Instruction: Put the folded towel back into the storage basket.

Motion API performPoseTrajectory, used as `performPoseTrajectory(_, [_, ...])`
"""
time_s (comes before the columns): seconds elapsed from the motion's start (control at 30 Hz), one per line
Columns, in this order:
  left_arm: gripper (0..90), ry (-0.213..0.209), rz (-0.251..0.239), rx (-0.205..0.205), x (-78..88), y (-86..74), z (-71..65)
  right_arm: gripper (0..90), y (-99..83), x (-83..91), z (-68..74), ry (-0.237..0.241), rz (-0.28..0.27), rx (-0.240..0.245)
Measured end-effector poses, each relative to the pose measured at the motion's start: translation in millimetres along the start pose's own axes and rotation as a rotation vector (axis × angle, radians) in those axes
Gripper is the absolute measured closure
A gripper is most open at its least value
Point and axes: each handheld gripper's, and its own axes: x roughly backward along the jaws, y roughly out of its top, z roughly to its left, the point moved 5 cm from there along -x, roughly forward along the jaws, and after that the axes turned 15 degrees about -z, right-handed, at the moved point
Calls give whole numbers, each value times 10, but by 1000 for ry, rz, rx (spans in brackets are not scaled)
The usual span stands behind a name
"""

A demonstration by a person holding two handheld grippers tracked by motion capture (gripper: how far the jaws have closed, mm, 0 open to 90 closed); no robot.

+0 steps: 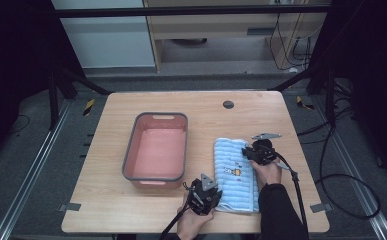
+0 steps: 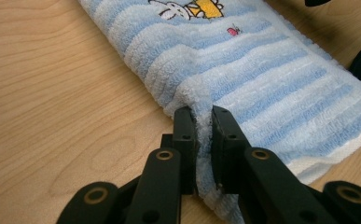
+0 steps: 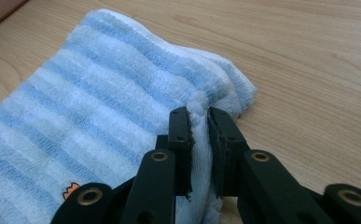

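Note:
A folded blue-and-white striped towel (image 1: pixel 236 170) with a small cartoon print lies on the wooden table, right of centre. My left gripper (image 1: pixel 212 199) is shut on the towel's near left corner; in the left gripper view the terry edge (image 2: pixel 203 135) is pinched between the two black jaws of the left gripper (image 2: pixel 203 115). My right gripper (image 1: pixel 251 150) is shut on the towel's far right edge, and the right gripper view shows the cloth (image 3: pixel 122 93) bunched between the jaws of that gripper (image 3: pixel 199 114).
A pink plastic tub with a grey rim (image 1: pixel 129 152) stands empty left of the towel. A dark round grommet (image 1: pixel 228 104) sits near the table's far edge. Cables (image 1: pixel 341 185) trail off the table's right side.

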Motion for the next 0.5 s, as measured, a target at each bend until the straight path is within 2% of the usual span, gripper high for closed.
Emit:
performPoseTrajectory(0.13, [829,0,-9,-4,5,-1,-4,819,4,6,-1,7,-5,-23])
performPoseTrajectory(0.33, [836,-18,-32,9,42,25,6,826,41,43,11,10,-19,-4])
performPoseTrajectory(0.5, [837,-36,-65,4,119,96,-6,827,153,158,48,23,-62,0])
